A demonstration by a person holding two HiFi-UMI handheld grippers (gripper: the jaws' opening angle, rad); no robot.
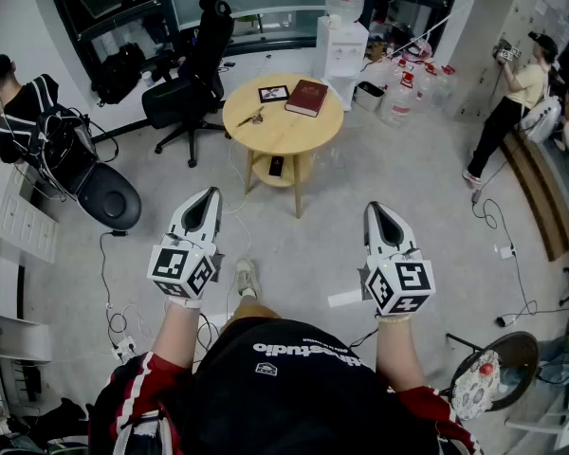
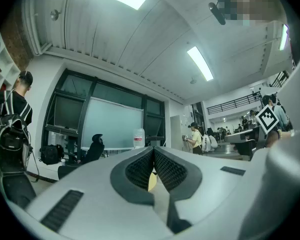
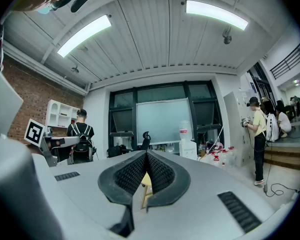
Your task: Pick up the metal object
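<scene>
**A:** Where are my tongs right now?

**B:** You hold both out in front of you. The left gripper (image 1: pixel 210 195) and the right gripper (image 1: pixel 376 209) are well apart from each other, and both point toward the table (image 1: pixel 299 133).

**A:** Is either one gripping something?

**B:** No. In each gripper view your jaws meet at the tips with nothing caught between them. Below the tips, only a sliver of the yellow table shows through the gap.

**A:** And the metal object?

**B:** The metal object (image 1: pixel 251 118) lies on the round tabletop, near its left edge as you look down. It is well ahead of both grippers and neither touches it. It's too small for me to tell its exact shape.

**A:** What else is up there?

**B:** A red book (image 1: pixel 307 97) sits toward the far side, with a small dark frame (image 1: pixel 273 93) just beside it on the left. Both are apart from the metal object. A phone (image 1: pixel 276 166) rests on the shelf (image 1: pixel 294 171) under the top.

**A:** And around the table?

**B:** A black chair (image 1: pixel 194 74) stands to its left, and a water dispenser (image 1: pixel 344 36) stands behind it.
</scene>
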